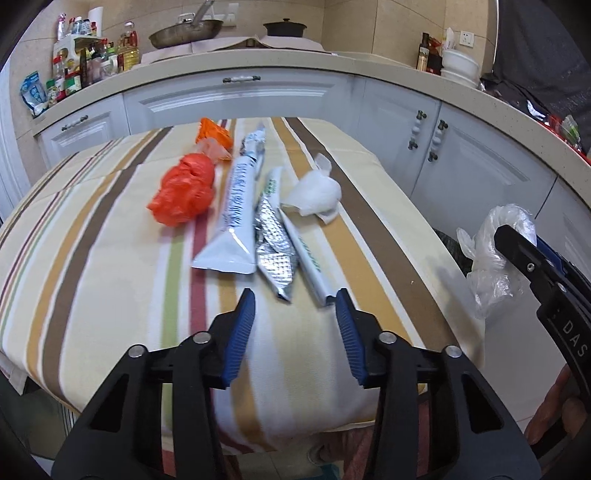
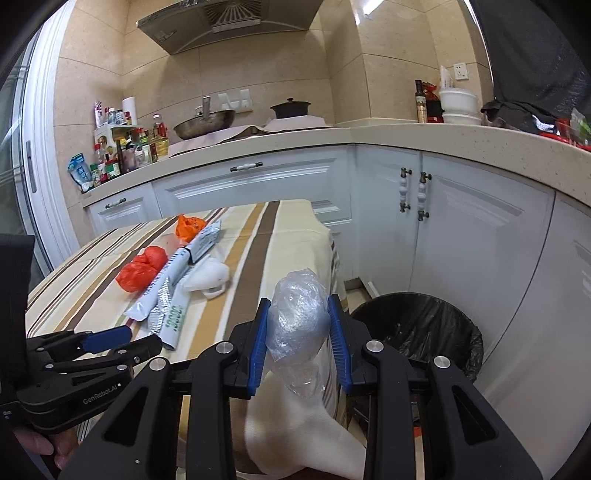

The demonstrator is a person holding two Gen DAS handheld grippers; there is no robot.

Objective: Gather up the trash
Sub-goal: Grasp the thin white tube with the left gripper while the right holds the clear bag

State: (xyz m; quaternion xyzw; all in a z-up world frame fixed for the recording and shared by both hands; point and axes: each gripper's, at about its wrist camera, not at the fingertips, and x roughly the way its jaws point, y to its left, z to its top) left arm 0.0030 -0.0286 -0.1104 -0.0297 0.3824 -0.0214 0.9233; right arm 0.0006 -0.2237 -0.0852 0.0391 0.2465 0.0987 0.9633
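Trash bin point(image 2: 439, 332) | right wrist view only | left: hidden

A striped cloth point(image 1: 92, 258) in cream, brown, tan and red is spread over the desk. Behind it, white cabinet doors point(image 2: 476, 236) with pale handles are set under a speckled beige counter point(image 1: 295, 64). On that counter a metal wok point(image 1: 186, 31) and a dark lidded pot point(image 1: 284, 27) are placed on a pale cloth, bottles and jars point(image 1: 92, 59) are crowded at the left, and stacked white bowls point(image 2: 458, 105) beside a dark bottle point(image 2: 420, 101) are seen at the right. A range hood point(image 2: 229, 20) is mounted above.
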